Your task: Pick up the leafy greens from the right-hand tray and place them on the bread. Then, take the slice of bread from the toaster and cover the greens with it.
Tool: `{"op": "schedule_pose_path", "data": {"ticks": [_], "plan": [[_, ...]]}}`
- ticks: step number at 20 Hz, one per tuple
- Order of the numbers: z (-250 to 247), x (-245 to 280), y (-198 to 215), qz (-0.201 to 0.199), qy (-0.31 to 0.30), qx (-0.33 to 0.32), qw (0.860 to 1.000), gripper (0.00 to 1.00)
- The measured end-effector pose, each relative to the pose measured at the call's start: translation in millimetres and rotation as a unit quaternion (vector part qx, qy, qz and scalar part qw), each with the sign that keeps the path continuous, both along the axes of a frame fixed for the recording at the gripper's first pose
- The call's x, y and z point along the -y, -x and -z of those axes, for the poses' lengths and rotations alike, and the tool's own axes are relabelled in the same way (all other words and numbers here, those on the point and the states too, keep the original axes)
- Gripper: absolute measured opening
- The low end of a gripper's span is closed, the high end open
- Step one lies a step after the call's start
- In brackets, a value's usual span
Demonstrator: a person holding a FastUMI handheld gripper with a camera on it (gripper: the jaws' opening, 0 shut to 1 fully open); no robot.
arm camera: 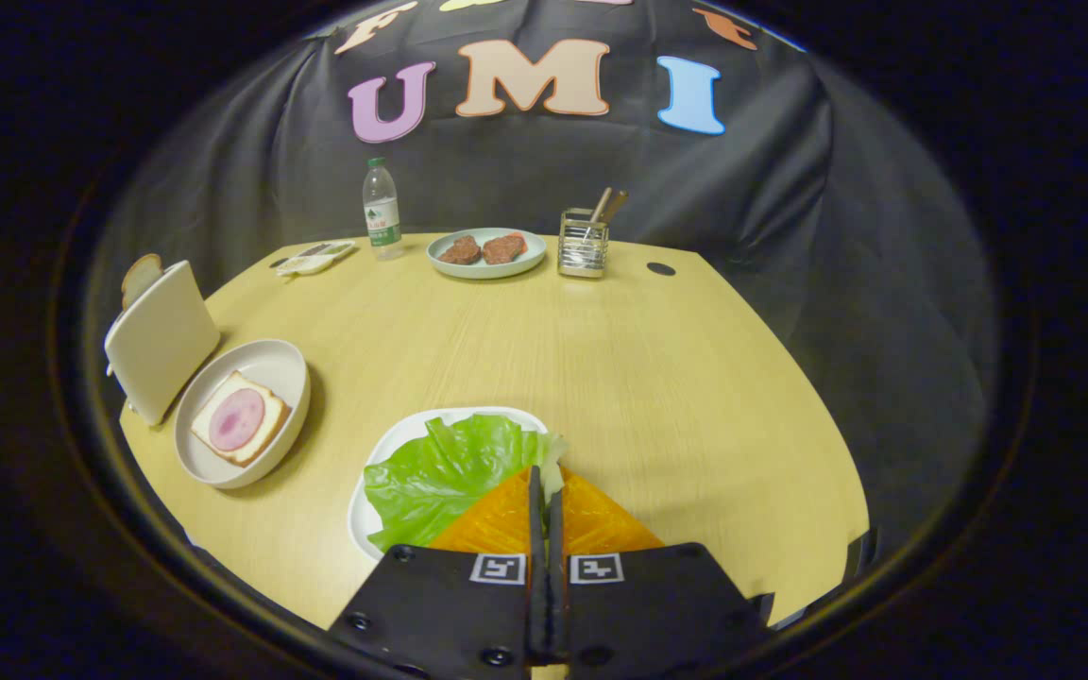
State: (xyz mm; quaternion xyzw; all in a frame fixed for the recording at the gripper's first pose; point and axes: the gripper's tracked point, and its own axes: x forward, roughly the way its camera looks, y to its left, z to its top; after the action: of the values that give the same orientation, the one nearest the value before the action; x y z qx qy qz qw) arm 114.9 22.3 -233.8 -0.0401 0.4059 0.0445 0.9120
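Observation:
The leafy greens point(440, 472), a wide light-green leaf with a pale stem, lie over the white tray point(388, 453) just ahead of my fingers. My gripper point(544, 482) is shut, and its tips pinch the leaf's pale right edge. Beyond the tray to the left, a white bowl point(284, 364) holds a bread slice point(265, 425) topped with a round pink slice of ham point(236, 419). Behind the bowl stands a cream toaster point(161, 340) with a second bread slice point(141, 276) sticking out of its top.
Along the far edge of the wooden table point(544, 349) stand a water bottle point(381, 210), a pale plate with two brown patties point(485, 252), a metal utensil holder point(584, 244) and a small flat tray point(315, 257). A dark hole point(660, 269) sits near the table's far right corner.

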Motion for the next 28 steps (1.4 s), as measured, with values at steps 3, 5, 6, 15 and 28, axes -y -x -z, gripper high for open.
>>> {"op": "schedule_pose_path", "data": {"ticks": [3,5,6,15,28], "plan": [[-5,5,-4,-0.002,0.02,0.013,1.0,0.03],[-8,1,-2,-0.005,0.017,0.015,1.0,0.03],[-10,-2,-1,-0.008,0.015,0.016,1.0,0.03],[-64,-64,1,-0.04,-0.051,0.059,0.996,0.03],[-156,-228,-8,-0.113,-0.296,0.099,0.943,0.03]]}}
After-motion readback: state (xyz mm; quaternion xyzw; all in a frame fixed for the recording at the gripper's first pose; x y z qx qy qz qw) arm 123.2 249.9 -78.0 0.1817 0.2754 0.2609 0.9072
